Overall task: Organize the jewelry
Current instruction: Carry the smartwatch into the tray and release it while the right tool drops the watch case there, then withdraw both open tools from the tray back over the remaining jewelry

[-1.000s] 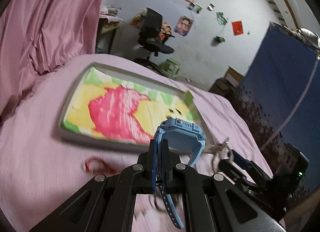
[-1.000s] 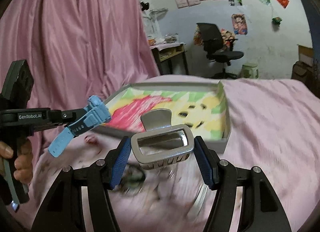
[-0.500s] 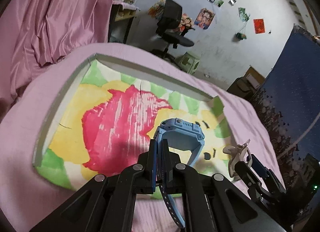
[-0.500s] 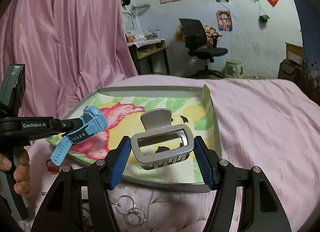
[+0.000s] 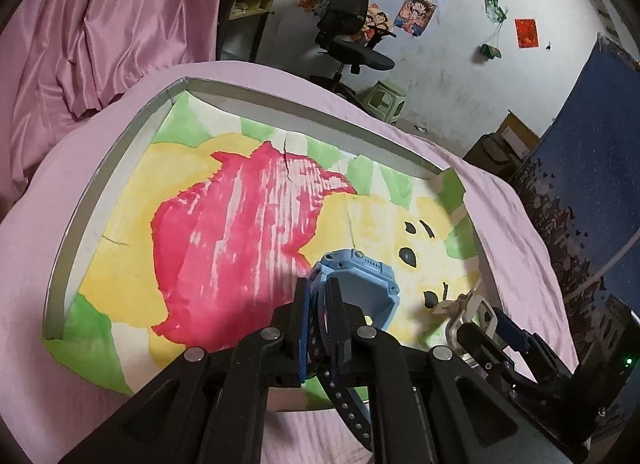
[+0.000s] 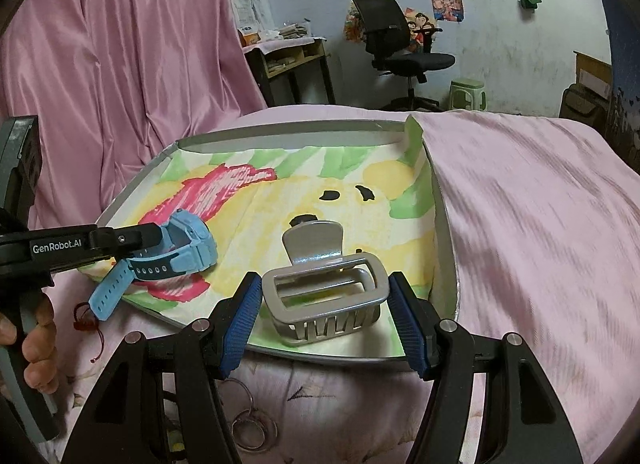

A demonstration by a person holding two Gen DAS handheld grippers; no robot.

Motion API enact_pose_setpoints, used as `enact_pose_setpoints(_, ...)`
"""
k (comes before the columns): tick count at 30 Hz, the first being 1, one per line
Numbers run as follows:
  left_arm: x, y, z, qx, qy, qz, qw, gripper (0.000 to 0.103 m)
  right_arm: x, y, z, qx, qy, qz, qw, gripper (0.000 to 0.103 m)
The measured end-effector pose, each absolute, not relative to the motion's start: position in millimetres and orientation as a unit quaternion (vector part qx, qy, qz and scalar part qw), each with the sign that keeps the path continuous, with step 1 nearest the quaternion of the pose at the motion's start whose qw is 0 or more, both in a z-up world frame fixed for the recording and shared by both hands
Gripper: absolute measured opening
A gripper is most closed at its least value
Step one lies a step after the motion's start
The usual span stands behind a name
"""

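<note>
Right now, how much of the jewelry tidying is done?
Nothing sits loose in the painted tray yet. In hand: the left tongs pinch the blue watch by its strap, and the right tongs hold the silver hair claw, both over the tray. Left to do: the red string bracelet and the metal rings lie on the pink cloth.

Hair claw [image 6: 326,296]: matt silver metal look. Watch [image 6: 180,252]: matt blue plastic, rubbery strap. Tray [image 6: 280,134]: grey rim, painted paper liner. Bedsheet [image 6: 540,224]: pink cloth. Curtain [image 6: 120,44]: glossy satin.
</note>
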State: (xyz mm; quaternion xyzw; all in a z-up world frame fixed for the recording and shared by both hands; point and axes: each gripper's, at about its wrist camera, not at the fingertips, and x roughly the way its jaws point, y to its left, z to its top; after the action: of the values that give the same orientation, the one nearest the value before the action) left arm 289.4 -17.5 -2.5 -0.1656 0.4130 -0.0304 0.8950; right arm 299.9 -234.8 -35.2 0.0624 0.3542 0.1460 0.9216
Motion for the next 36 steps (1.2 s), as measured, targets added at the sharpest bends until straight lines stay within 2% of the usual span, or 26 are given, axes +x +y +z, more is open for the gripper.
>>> enact_pose_setpoints(2,286.3,-15.4,-2.3,-0.170,0.409,-0.031,0.896,0.010,297.7,-235.2,-33.7,0.063,0.347,0.144,0.925,0.063)
enact_pose_setpoints(4,279.5,-12.2,-0.6,-0.175,0.400,-0.028,0.899,0.021,291.6,-235.6,-30.5,0.064,0.333,0.143,0.930,0.071)
enact_pose_setpoints(6,270.9,-7.6,0.7,-0.183,0.390,-0.018,0.902,0.038,283.3,-236.6,-24.3,0.063,0.320,0.139,0.935,0.073)
enact_pose_setpoints(9,254.2,-2.6,2.4,-0.193,0.369,-0.019,0.909,0.053,269.9,-240.0,-15.1,0.065,0.293,0.135,0.944,0.080)
enact_pose_setpoints(13,232.4,-0.7,8.4,-0.182,0.340,-0.013,0.922,0.064,245.7,-243.5,-3.4,0.062,0.251,0.128,0.957,0.093)
enact_pose_setpoints(18,202.1,-1.1,18.6,-0.161,0.295,-0.004,0.942,0.083,217.1,-243.1,10.8,0.055,0.209,0.131,0.968,0.101)
enact_pose_setpoints(23,170.8,-4.1,28.8,-0.132,0.251,0.003,0.959,0.094,193.4,-244.1,19.9,0.049,0.187,0.135,0.972,0.101)
enact_pose_setpoints(27,147.4,-9.2,33.4,-0.107,0.229,-0.004,0.967,0.098,176.8,-245.4,23.8,0.041,0.175,0.136,0.974,0.102)
enact_pose_setpoints(36,111.7,-15.3,31.5,-0.081,0.202,-0.009,0.976,0.100,139.7,-250.4,29.2,0.014,0.152,0.139,0.979,0.102)
